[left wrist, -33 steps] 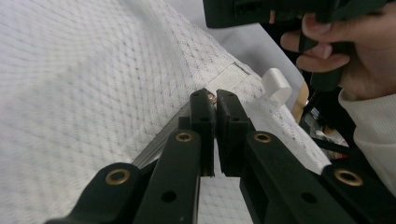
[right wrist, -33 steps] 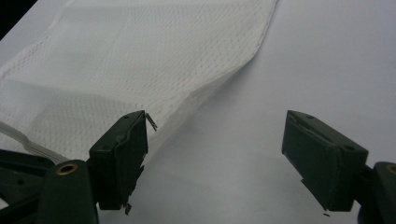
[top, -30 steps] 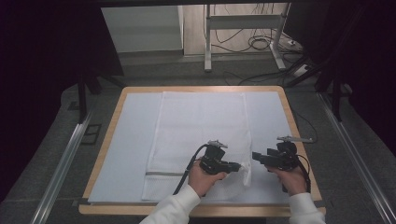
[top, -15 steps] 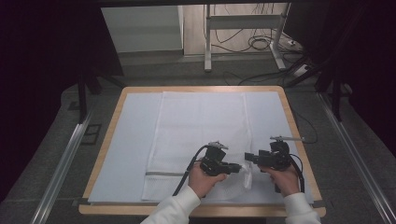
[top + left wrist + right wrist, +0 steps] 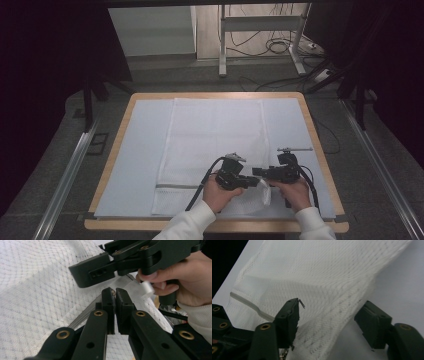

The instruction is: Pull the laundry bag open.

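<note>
A white mesh bag (image 5: 215, 135) lies flat on the pale blue mat (image 5: 145, 150), its grey zipper (image 5: 175, 186) running along the near end. My left gripper (image 5: 254, 182) holds the bag's near right corner slightly raised. In the left gripper view its jaws are shut on a small metal zipper pull (image 5: 113, 292). My right gripper (image 5: 257, 172) points left, tip to tip with the left one. In the right gripper view it (image 5: 332, 315) stands open, with lifted mesh (image 5: 329, 290) running between its jaws. The zipper strip (image 5: 249, 305) leads toward its left jaw.
The mat covers a wooden table (image 5: 320, 150) whose edge frames it. Metal rails (image 5: 70, 175) run along both sides on the floor. A desk frame and cables (image 5: 270, 45) stand beyond the far edge.
My right gripper has moved left, from apart on the mat to right against the left gripper's tips. The left gripper has stayed put on the bag's corner.
</note>
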`<state>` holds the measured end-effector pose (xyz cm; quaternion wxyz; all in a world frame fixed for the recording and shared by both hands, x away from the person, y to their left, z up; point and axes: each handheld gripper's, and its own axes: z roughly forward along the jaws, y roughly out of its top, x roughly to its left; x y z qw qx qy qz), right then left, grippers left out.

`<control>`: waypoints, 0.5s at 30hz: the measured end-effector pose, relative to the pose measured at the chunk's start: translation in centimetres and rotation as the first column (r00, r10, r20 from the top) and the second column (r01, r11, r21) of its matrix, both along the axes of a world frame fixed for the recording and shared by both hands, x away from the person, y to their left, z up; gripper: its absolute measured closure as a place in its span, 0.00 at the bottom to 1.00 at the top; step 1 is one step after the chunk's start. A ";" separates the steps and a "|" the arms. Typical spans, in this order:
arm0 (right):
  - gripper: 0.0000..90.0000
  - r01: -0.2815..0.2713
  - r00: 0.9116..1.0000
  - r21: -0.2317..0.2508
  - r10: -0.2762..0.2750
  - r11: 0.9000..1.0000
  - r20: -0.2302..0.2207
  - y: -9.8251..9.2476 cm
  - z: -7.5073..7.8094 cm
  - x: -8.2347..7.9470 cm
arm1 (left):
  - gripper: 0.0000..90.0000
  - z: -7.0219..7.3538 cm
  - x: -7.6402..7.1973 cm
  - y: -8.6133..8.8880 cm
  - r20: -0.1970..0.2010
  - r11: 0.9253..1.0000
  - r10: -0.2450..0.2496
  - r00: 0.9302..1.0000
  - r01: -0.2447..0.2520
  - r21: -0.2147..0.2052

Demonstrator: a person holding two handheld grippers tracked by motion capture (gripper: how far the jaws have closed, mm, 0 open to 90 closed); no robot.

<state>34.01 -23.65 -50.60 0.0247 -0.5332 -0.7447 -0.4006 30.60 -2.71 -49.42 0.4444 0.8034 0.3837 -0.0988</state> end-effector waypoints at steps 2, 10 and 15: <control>0.55 -0.010 1.000 0.000 0.010 1.000 -0.004 0.2 -0.1 0.0 | 0.97 -0.1 0.0 -0.1 -0.001 1.000 -0.002 1.000 0.002 0.001; 0.93 -0.077 0.997 0.000 0.077 0.997 -0.002 0.4 -0.3 -0.1 | 0.97 -0.6 0.2 -0.2 -0.012 1.000 -0.003 1.000 0.004 0.006; 0.98 -0.085 0.996 0.011 0.085 0.996 -0.003 0.1 -0.3 0.0 | 0.97 -1.0 0.3 -0.2 -0.034 1.000 0.000 0.999 0.000 -0.005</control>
